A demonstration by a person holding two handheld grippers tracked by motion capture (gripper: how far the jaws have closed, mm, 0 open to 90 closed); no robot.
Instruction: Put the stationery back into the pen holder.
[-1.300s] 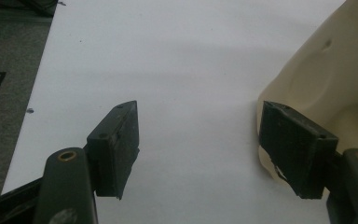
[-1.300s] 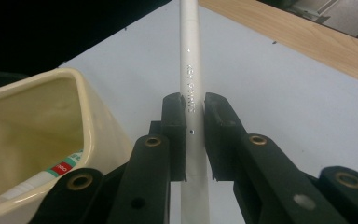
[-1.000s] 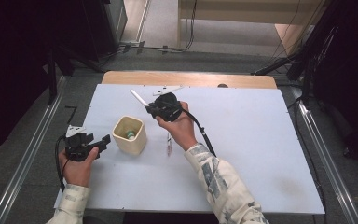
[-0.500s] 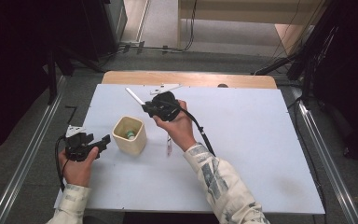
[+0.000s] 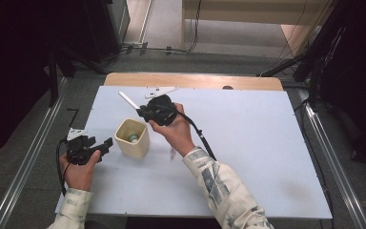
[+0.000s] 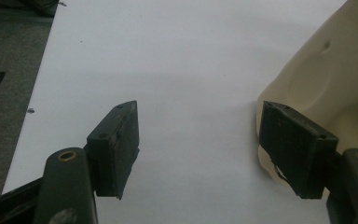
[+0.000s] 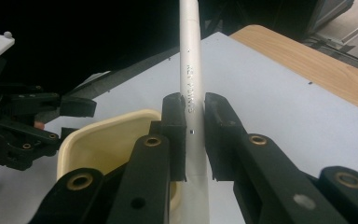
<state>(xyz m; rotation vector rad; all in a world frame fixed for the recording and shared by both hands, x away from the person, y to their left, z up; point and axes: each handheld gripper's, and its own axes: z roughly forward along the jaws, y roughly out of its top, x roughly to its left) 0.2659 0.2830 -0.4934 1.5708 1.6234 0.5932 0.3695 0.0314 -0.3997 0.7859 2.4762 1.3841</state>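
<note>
A cream square cup [image 5: 134, 149] stands on the white table [image 5: 248, 143], with a small green-topped thing [image 5: 132, 138] inside it. My right gripper [image 5: 142, 112] hovers just behind and above the cup, shut on a white pen [image 5: 127, 100] that sticks out up and to the left. In the right gripper view the pen [image 7: 189, 56] is clamped between the pads of the right gripper [image 7: 195, 105], above the cup [image 7: 107, 140]. My left gripper [image 5: 106, 143] rests left of the cup. Its jaws [image 6: 198, 116] stand open and empty, the right one close beside the cup's wall [image 6: 326, 79].
A thin pale stick [image 5: 171, 153] lies on the table by the right wrist. A wooden strip [image 5: 195, 80] runs along the table's far edge. Metal rails [image 5: 24, 167] flank the table on both sides. The left gripper [image 7: 37, 121] is seen past the cup.
The right gripper has shifted a little to the left and up with the pen, nearer to over the cup. The left hand has kept still.
</note>
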